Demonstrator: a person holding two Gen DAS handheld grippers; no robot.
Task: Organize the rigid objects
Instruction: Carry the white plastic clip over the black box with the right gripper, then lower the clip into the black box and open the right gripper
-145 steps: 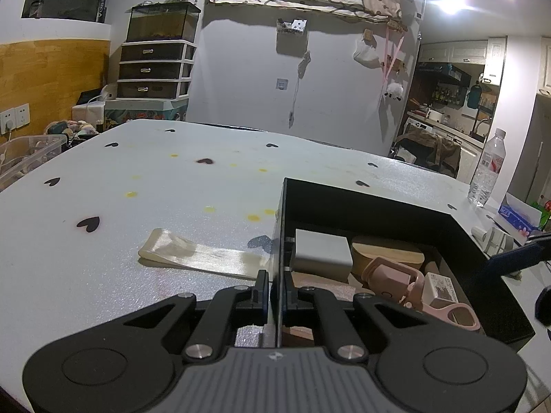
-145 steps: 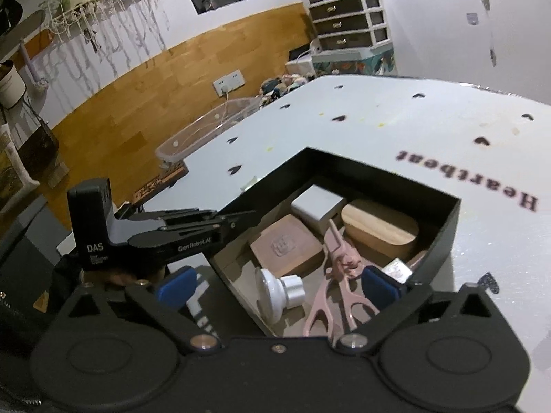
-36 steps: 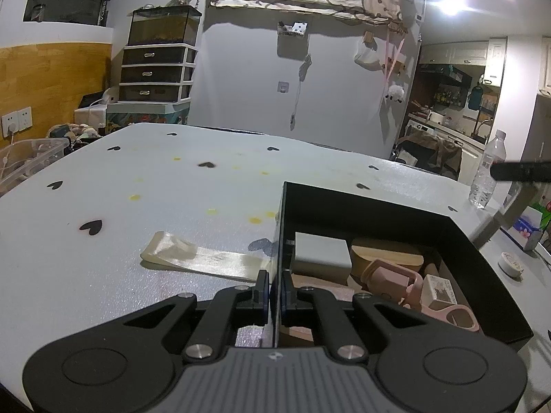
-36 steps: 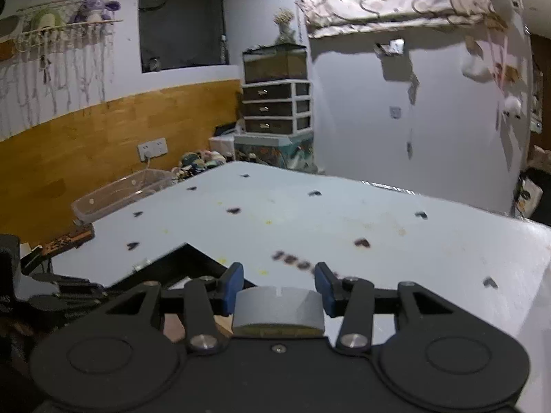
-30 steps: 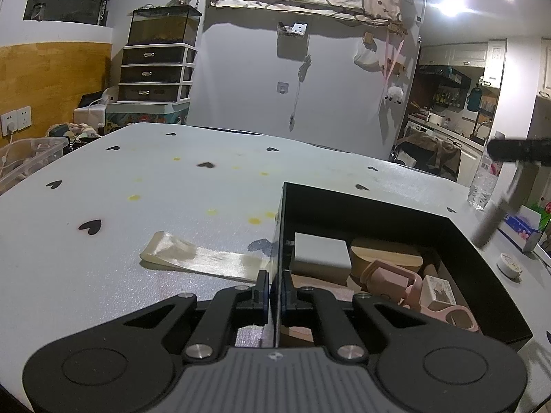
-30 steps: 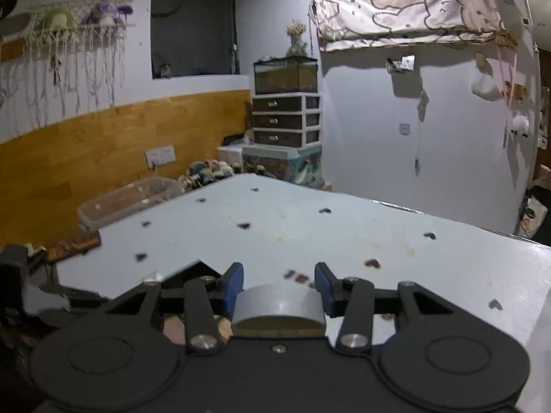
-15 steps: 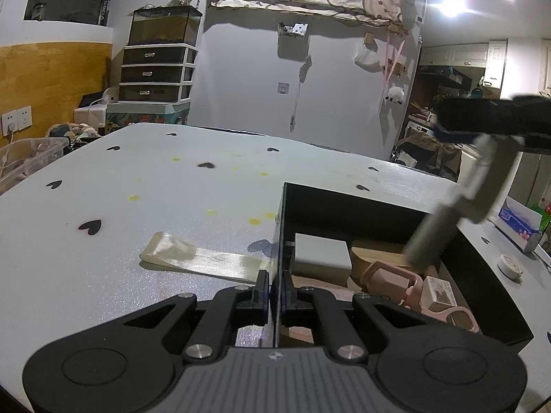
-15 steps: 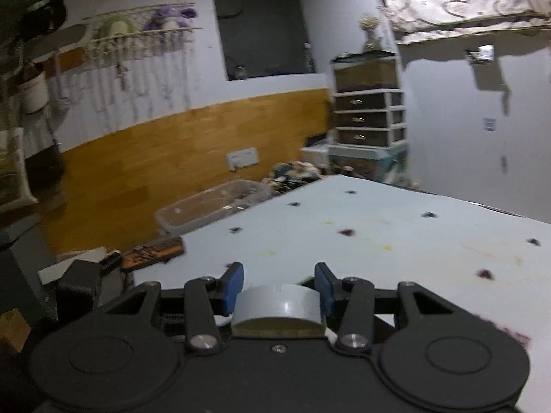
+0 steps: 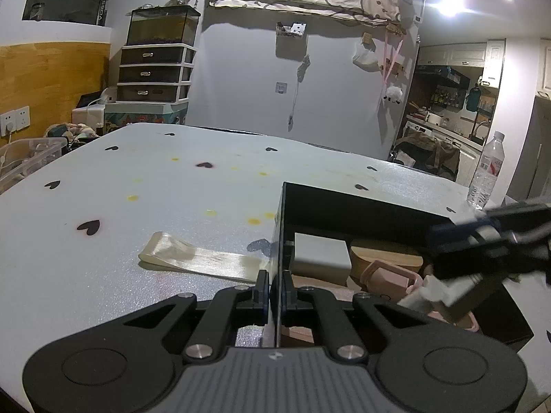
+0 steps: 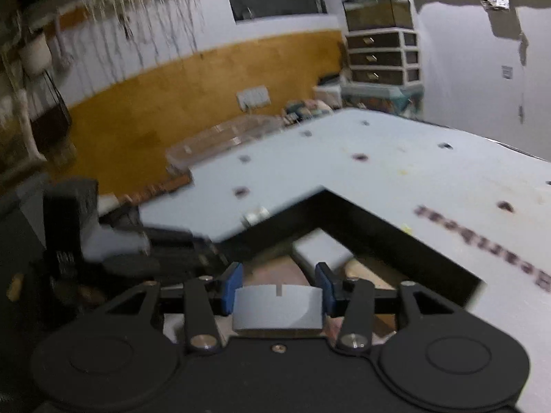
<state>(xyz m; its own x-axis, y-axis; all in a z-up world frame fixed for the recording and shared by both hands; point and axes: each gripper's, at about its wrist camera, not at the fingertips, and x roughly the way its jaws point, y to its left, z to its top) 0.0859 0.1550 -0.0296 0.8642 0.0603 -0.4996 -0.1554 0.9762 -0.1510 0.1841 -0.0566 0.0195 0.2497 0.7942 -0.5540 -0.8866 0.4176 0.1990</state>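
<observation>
- A flat strip of clear, yellowish film (image 9: 203, 260) lies on the worktop (image 9: 103, 206) just left of the left gripper (image 9: 275, 284), its near end close to the left finger.
- The left gripper's fingers (image 9: 262, 287) are closed onto the thin left wall of the black box (image 9: 361, 206), one finger on each side of it.
- Inside the box, ahead and right of those fingers, sit a grey block (image 9: 322, 253), a wooden oval piece (image 9: 385, 258) and pink items (image 9: 389, 280), packed close together.
- The right gripper (image 10: 278, 285) hangs over the box's right side, blurred in the left wrist view.
- Its blue-padded fingers (image 10: 231, 287) are partly closed and clamp a grey rounded piece (image 10: 278, 306), which fills the gap between them above the box's interior.
- A clear water bottle (image 9: 487, 170) stands on the worktop beyond the box, far right.
</observation>
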